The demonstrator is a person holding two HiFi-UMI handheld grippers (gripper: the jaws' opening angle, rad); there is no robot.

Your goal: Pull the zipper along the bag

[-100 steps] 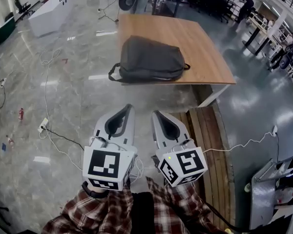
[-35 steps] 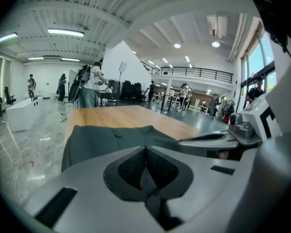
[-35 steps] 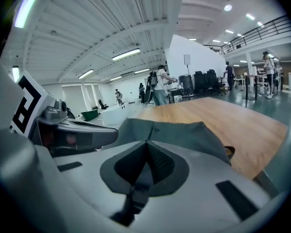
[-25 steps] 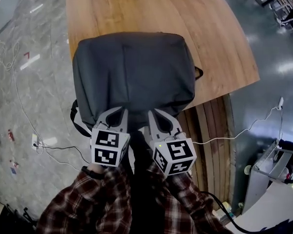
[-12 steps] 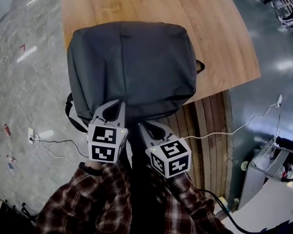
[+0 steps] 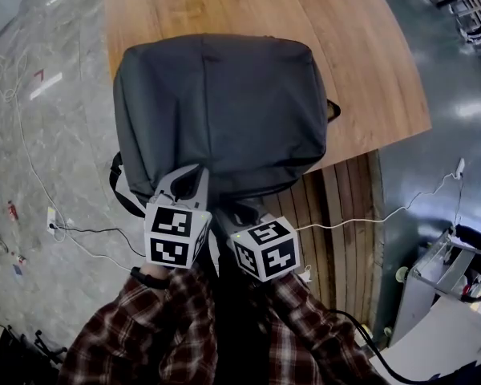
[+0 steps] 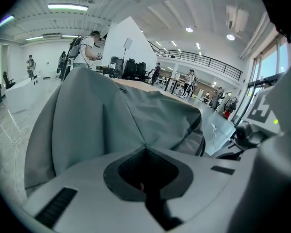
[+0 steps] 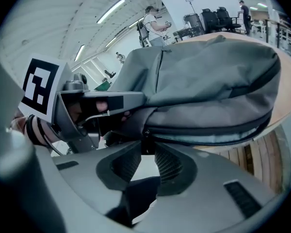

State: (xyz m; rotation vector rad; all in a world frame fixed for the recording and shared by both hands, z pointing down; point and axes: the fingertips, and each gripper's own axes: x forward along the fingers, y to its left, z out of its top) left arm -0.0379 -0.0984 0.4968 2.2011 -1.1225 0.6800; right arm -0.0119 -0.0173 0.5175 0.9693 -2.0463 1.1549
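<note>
Grey fabric bag (image 6: 220,111), lying on the wooden table (image 6: 361,46) with its near end overhanging the edge toward you. Your left gripper (image 7: 145,148) had its jaws pinched together on a fold of the bag's cloth, and your right gripper (image 8: 146,147) was clamped on the zipper pull (image 8: 145,139). Status: both holds taken, zipper (image 8: 208,130) apparently closed along its visible run, so the whole pull remained.

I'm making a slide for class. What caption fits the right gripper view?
Right hand-held gripper pinches the zipper pull of a grey backpack lying on a wooden table.
</note>
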